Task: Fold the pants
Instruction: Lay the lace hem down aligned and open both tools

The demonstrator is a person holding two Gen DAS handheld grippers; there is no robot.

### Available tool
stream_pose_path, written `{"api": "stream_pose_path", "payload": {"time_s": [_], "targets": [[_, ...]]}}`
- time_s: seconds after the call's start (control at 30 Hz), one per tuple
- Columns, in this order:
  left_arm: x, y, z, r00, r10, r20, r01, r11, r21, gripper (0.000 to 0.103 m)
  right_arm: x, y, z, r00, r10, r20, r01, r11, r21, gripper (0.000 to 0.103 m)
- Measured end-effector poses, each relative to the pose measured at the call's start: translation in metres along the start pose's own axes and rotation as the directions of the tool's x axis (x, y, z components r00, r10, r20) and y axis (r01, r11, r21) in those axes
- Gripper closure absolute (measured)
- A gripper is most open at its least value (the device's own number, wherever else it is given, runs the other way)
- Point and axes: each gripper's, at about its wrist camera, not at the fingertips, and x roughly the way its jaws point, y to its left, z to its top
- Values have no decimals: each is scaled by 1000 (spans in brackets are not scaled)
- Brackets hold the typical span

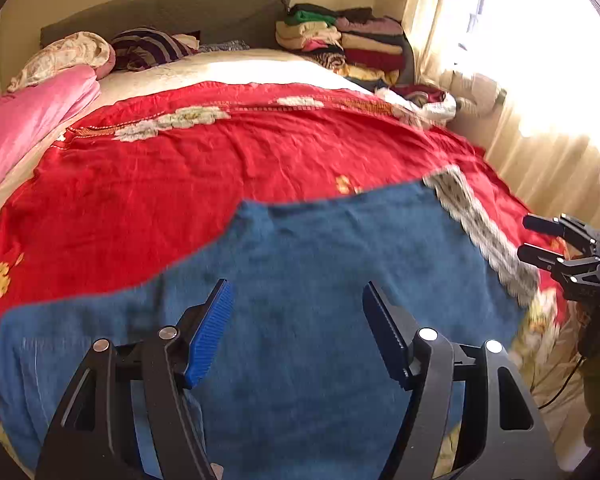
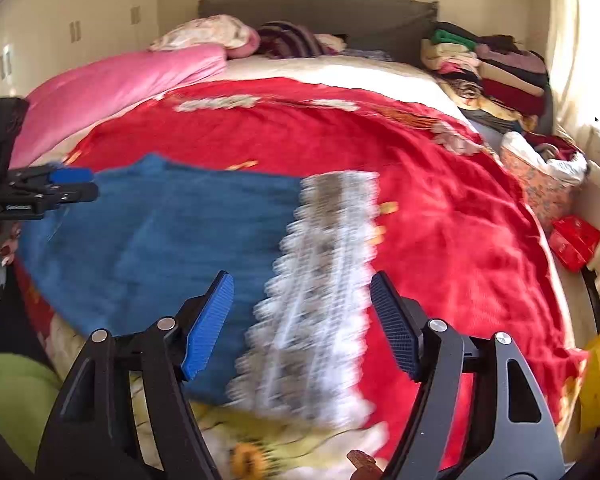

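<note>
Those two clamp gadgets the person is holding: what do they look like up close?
Each is a black plastic frame with triangular cut-outs and round silver pins at the joints. The left gripper and the right gripper both end in two flat jaws faced with ribbed blue pads. A thin black cable hangs below the right one. A lime-green garment shows nearby.
</note>
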Motion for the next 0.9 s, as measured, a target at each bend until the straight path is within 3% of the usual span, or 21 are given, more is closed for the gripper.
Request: {"api": "stream_pose_path", "payload": {"time_s": [0.07,0.13,0.27,0.47,0.57,0.73,0.9], "targets": [[-5,-3,-10,1000,3,-9,-3,1000,6,37,-2,13,-2,1000,5,6,-5,1000,-23,38],[-7,-2,-16,1000,2,-15,-2,1000,-11,19,0,23,-3,1000,22,3,-22,999,-27,38],[-7,4,-24,998,53,-34,-54,998,-16,18,5,42,-7,999,48,-26,-49,998,-46,37],[-2,38,-37,980,165,-107,-173,983,-67,18,13,32,-20,991,-30,-128,29,1000,-11,37],[2,56,-45,980,155,-124,-168,980,-106,18,18,21,-32,985,-46,-169,49,999,17,37],[5,54,-46,979,166,-122,-178,979,-96,13,21,20,-38,986,-39,-160,46,998,40,34],[-6,52,-43,985,132,-107,-146,980,-137,13,16,16,-32,991,-11,-133,21,997,76,32]]}}
